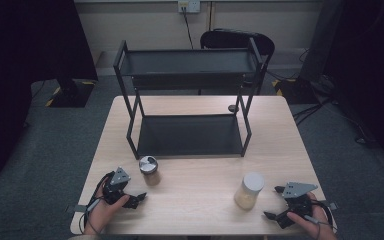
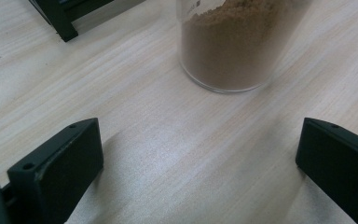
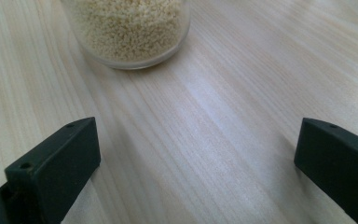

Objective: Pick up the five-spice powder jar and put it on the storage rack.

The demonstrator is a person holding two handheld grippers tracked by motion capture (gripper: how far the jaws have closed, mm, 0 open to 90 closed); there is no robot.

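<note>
Two grippers are resting low over the near edge of the table, each in a person's hand, and both are standing with jaws spread wide and nothing between them. The left gripper (image 1: 130, 199) is facing a glass jar of brown powder (image 2: 235, 44) just ahead of it, not touching; a silvery lid is capping that jar in the high view. The right gripper (image 1: 276, 202) is facing a clear jar of pale yellow grains (image 3: 129, 29) under a white lid, just beside it and apart. Both jars are standing upright on the light wooden table (image 1: 200, 200), in front of a black two-tier metal rack (image 1: 190, 100) whose shelves are sitting bare. Grey carpet is surrounding the table, a dark chair (image 1: 237, 40) is waiting behind the rack, and a wall socket (image 1: 189, 6) is feeding a cable. Any writing on the jars is too faint to read.
</note>
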